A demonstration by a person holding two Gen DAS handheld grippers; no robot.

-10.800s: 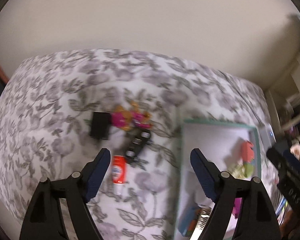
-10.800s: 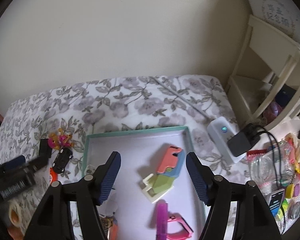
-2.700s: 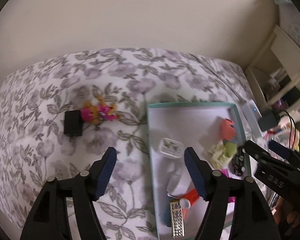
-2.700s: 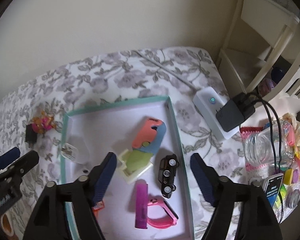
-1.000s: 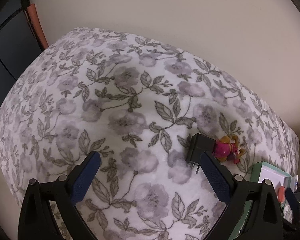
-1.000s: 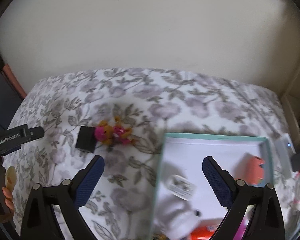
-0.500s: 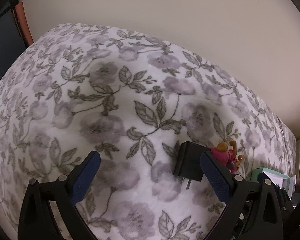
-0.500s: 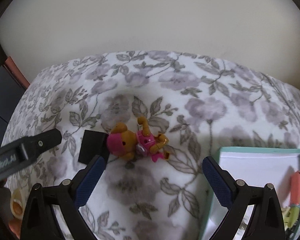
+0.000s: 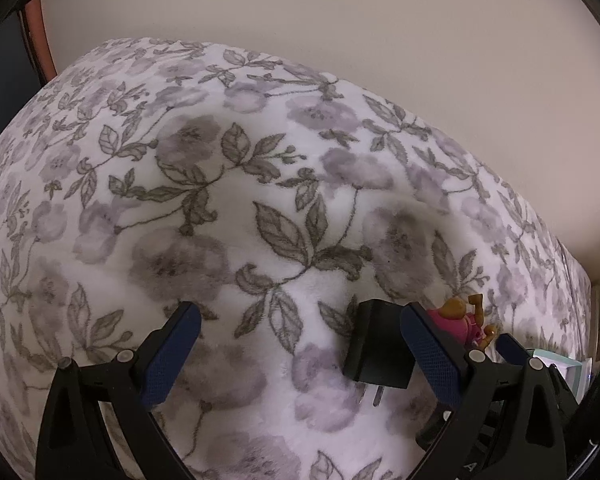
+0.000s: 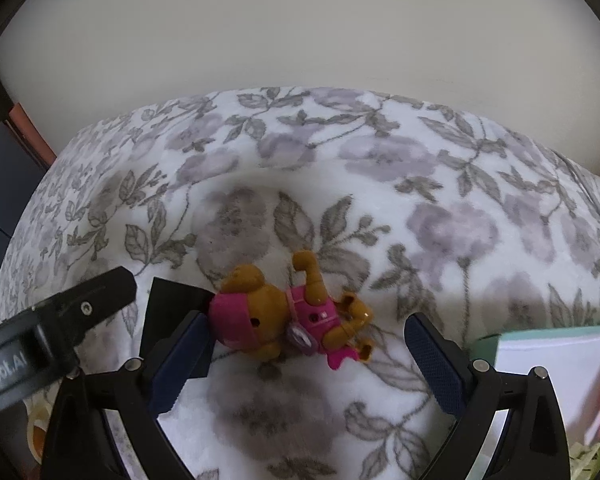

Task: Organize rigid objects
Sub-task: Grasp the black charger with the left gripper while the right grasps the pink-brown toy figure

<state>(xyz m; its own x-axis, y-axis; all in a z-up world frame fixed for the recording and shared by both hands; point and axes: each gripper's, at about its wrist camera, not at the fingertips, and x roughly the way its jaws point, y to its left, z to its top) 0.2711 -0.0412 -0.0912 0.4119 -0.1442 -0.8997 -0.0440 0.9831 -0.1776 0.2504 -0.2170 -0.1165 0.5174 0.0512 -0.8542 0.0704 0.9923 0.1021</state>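
On the flowered blanket (image 10: 440, 184), the toy dog (image 10: 292, 316) lies between the wide-apart fingers of the right gripper (image 10: 306, 364). The left gripper (image 9: 298, 356), also spread, nears the black charger (image 9: 380, 350) touching it. The 2 tools could collide, knocking either item aside.

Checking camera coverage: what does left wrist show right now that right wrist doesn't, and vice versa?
Left wrist only: the black plug adapter's metal prongs, and the open left claw from behind.

Right wrist only: the whole brown-and-pink toy figure between the open right claw fingers, and the teal-rimmed white tray's inside.

Both: adapter, figure, floral fleece blanket, tray corner, beige wall.
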